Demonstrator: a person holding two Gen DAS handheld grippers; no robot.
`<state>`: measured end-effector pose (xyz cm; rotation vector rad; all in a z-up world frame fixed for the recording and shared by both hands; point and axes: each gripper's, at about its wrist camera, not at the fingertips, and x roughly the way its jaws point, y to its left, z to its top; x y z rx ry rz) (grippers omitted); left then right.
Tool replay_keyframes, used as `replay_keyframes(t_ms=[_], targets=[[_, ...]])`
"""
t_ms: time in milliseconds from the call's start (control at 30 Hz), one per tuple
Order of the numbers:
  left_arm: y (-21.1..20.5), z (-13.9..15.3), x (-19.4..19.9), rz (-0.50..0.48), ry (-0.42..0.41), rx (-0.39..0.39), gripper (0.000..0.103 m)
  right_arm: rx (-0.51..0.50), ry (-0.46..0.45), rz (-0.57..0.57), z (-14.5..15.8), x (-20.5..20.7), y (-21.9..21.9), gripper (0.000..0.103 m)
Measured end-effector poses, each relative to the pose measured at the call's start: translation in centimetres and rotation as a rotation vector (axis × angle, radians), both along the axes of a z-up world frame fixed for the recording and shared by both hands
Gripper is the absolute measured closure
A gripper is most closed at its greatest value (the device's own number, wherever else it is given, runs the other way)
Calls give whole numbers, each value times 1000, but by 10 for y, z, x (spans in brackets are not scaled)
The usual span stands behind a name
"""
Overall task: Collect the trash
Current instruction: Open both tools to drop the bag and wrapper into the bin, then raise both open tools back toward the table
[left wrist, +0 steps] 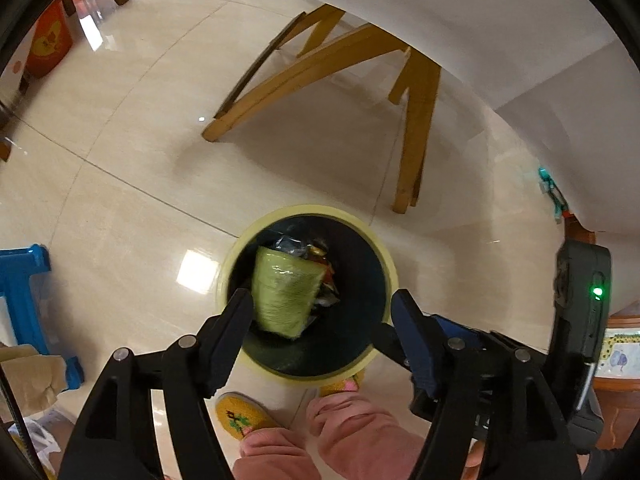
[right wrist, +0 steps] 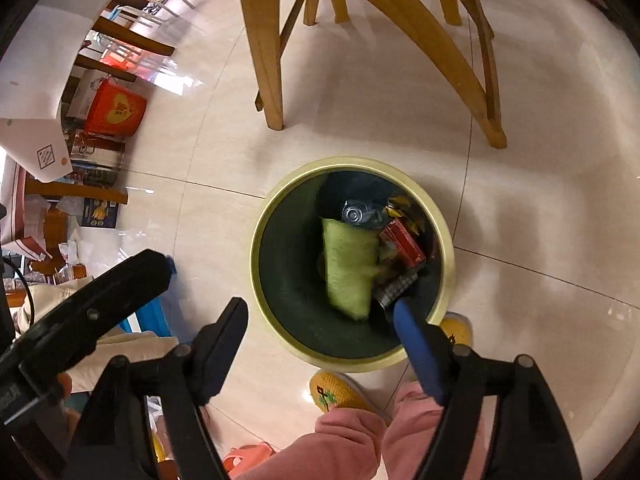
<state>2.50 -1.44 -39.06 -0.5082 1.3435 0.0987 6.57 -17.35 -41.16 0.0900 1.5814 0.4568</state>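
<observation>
Tiled floor (left wrist: 120, 140): broad open room left of the wooden chair legs (right wrist: 264, 60). Yellow-rimmed bin (right wrist: 448, 248): green packet (right wrist: 350, 264) inside among wrappers. Left tongs (left wrist: 322, 300), right tongs (right wrist: 320, 308): both released, above the rim.

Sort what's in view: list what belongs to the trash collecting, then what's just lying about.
Job: trash bin; green item dropping in; red packet and clear bottle inside.

Lying about: wooden chair; red box; blue stool.
</observation>
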Motion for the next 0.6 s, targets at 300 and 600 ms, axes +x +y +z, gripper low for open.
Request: replay_keyframes(t_ms=[300, 600], targets=[[15, 45, -14, 49, -11, 26, 33, 0, -24, 19, 43, -7, 0, 27], [12, 135, -35, -6, -34, 102, 30, 15, -84, 21, 138, -13, -3, 27]])
